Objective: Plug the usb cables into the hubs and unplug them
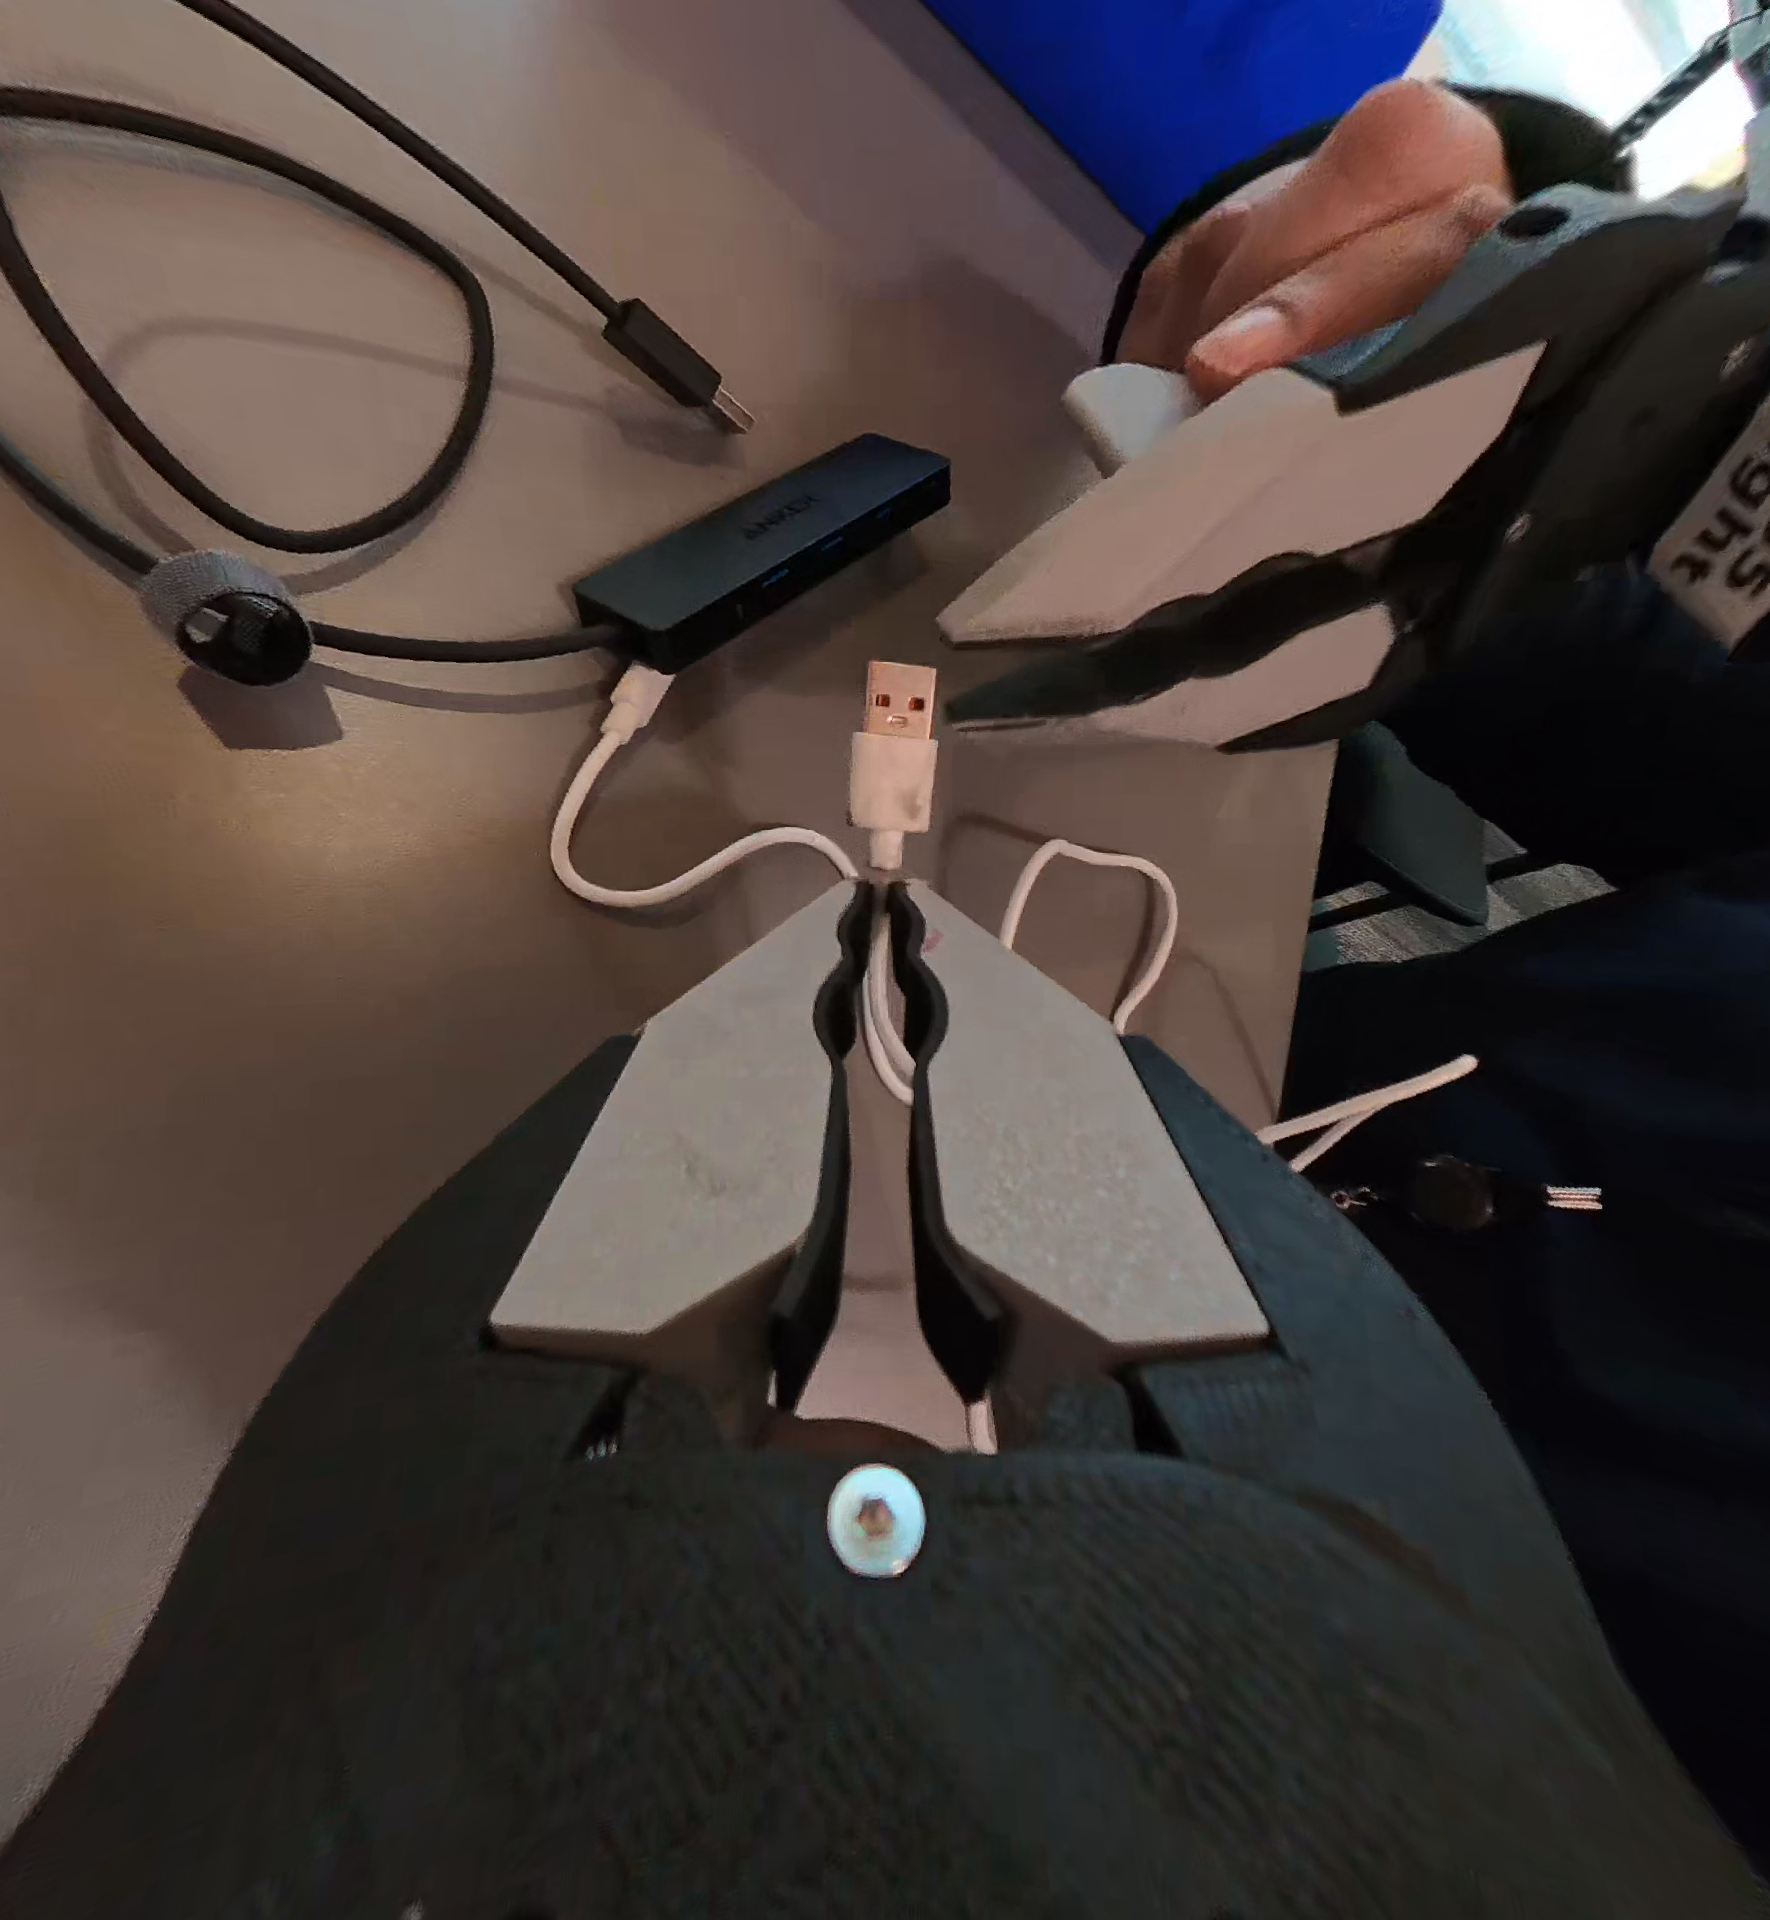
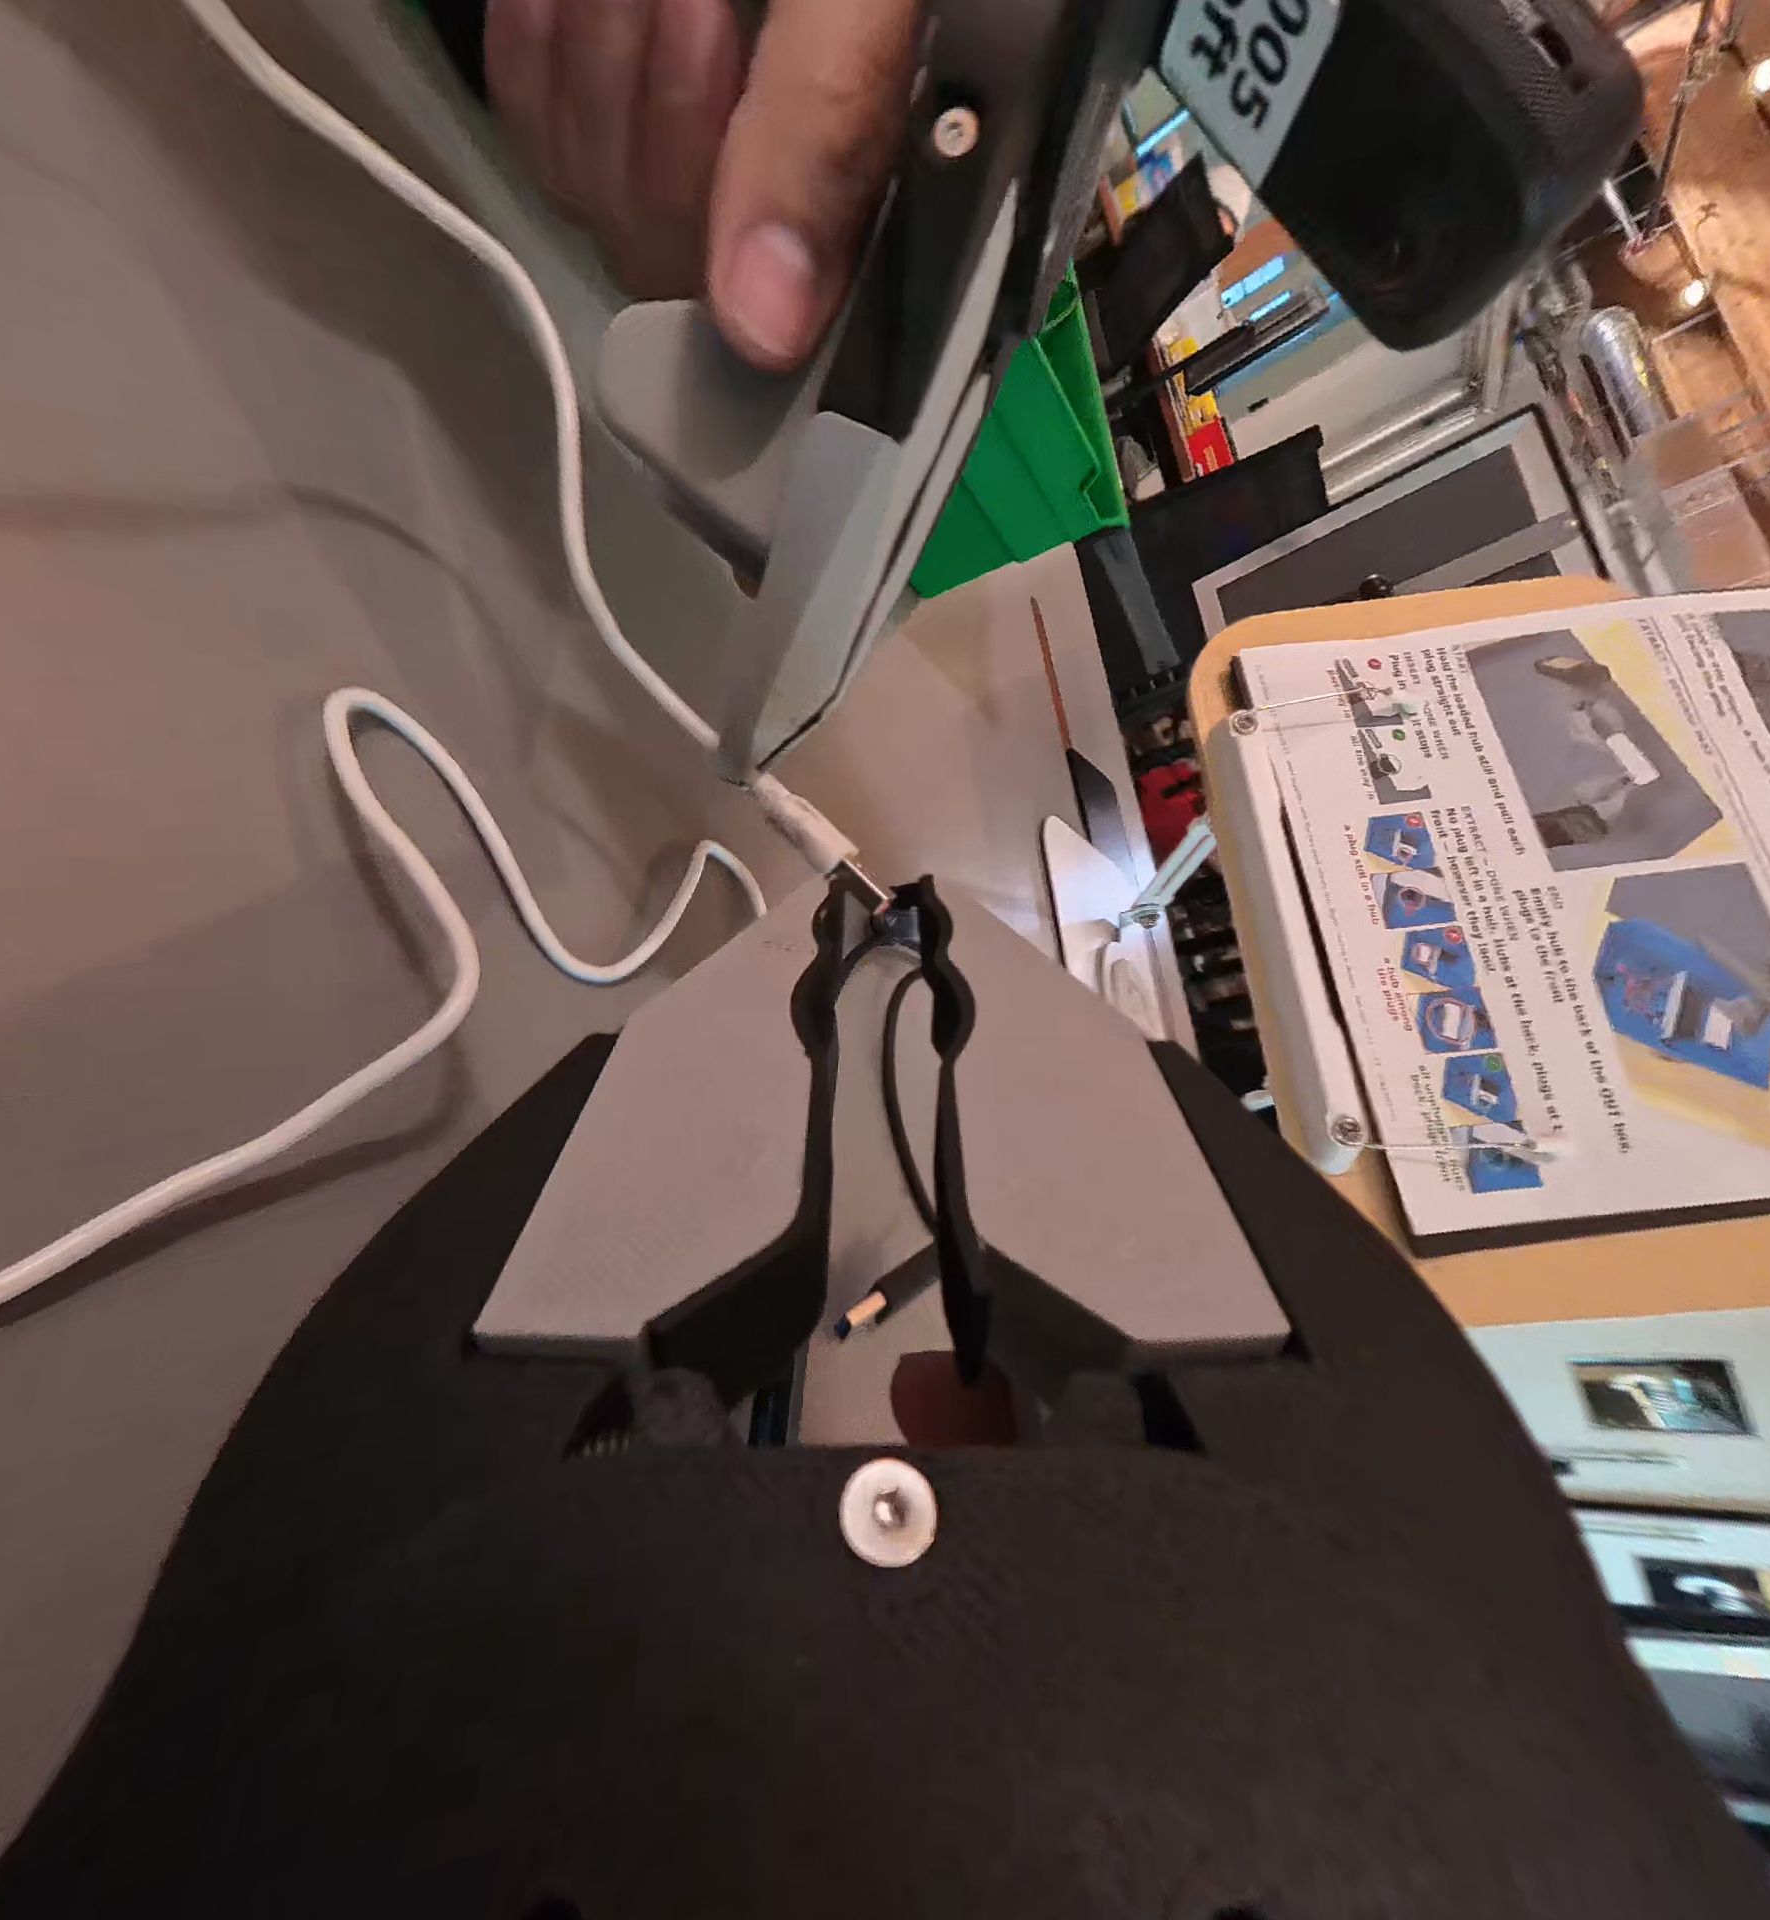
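On the far left of the left wrist view, a looped black cable (image 1: 237,343) with a grey fabric strap (image 1: 221,623) lies on the smooth grey-brown table (image 1: 133,1039). Its black plug (image 1: 673,358) rests loose just beyond a slim black rectangular USB hub (image 1: 767,551). A thin white USB cable (image 1: 642,821) has one end touching the hub's near end. Its other end, a white plug with a bare metal tip (image 1: 896,748), stands up from the left tongs (image 1: 883,883), which are clenched on the cable just below the plug. To the right, the right tongs (image 1: 948,670) hover beside the plug, narrowly parted. In the right wrist view the metal tip (image 2: 860,883) meets the right tongs' tips (image 2: 876,914); whether they grasp it is unclear. Far right, a green plastic bin (image 2: 1016,468), contents hidden, then a printed sheet (image 2: 1587,914) on a light wooden stand. The room beyond is blurred.
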The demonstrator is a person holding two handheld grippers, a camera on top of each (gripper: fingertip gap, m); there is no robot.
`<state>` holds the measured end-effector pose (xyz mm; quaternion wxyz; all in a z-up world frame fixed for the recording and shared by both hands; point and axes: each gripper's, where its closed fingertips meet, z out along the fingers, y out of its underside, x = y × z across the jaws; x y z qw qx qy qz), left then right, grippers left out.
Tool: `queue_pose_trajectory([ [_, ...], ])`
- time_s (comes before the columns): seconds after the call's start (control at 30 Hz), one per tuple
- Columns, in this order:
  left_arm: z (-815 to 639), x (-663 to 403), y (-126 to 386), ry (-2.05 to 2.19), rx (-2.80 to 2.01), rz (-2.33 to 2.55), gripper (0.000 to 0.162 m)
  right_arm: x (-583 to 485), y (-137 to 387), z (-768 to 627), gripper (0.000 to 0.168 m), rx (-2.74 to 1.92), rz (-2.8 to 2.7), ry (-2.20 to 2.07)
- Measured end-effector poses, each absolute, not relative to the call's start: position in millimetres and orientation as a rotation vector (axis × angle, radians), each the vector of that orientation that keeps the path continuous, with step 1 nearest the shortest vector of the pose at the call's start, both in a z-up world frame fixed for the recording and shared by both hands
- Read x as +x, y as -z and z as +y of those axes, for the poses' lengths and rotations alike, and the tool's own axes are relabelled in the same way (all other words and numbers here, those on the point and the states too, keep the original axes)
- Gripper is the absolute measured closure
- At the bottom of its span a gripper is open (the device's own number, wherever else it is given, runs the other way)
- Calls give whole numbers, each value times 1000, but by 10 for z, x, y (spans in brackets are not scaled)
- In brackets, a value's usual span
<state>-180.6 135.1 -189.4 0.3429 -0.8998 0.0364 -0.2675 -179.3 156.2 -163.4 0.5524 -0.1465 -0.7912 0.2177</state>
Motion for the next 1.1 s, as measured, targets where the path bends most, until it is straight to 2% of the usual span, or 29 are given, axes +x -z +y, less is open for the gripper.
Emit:
queue_pose_trajectory([
  [0.1,1351,-1801,1891,697,-2338,96,162,-1802,1663,1520,143,-287,-1854,-449],
  [0.23,1326,-1749,1886,718,-2337,112,162,-1833,1795,1487,145,-194,-1868,-319],
  [0.3,1323,-1726,1877,713,-2337,126,162,-1860,1820,1466,156,-169,-1857,-279],
  [0.43,1330,-1728,1811,677,-2303,150,162,-1880,1801,1490,160,-187,-1852,-273],
  [0.73,1298,-1803,1381,433,-1913,351,159,-1782,1573,1620,163,-383,-1855,-645],
  [0.9,1276,-1771,1360,226,-1746,503,154,-1677,1375,1579,163,-432,-1835,-896],
  [1.1,1299,-1471,1196,10,-1518,723,149,-1627,1390,1409,163,-430,-1878,-1026],
])
